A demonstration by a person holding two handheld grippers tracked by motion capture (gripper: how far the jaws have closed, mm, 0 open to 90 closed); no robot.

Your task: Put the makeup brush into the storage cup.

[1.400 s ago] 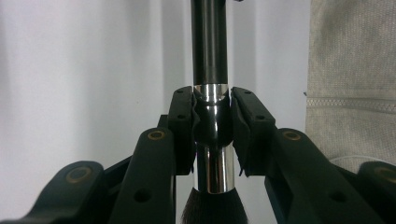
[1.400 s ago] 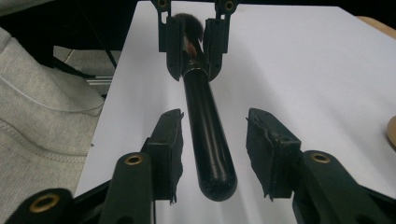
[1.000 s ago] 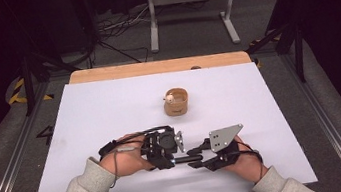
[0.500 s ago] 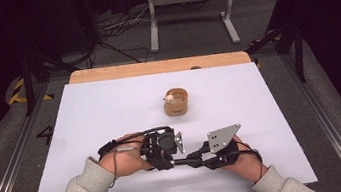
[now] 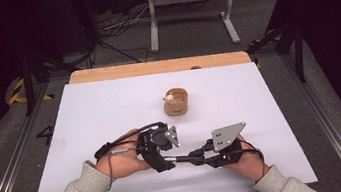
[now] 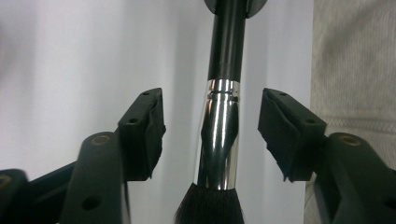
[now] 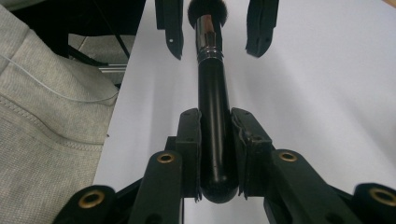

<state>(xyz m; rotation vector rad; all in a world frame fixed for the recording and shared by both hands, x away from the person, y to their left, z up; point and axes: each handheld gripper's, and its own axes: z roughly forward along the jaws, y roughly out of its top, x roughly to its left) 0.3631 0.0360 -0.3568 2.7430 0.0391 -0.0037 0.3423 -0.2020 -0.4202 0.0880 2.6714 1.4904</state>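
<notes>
My left gripper (image 6: 210,135) has just let go: its jaws have been opening and now stand clear of the brush (image 7: 212,102) ferrule between them. My right gripper (image 7: 215,154) clamps the brush handle, so I judge the handover done. The brush hangs low over the white surface (image 5: 86,118), wooden cup (image 5: 176,102) beyond, dark room with cables behind.

Two grippers, left gripper (image 5: 169,163) and right gripper (image 5: 196,157), are sharing one brush (image 7: 212,107); one wooden cup (image 5: 176,102) is standing on one table (image 5: 90,117).
</notes>
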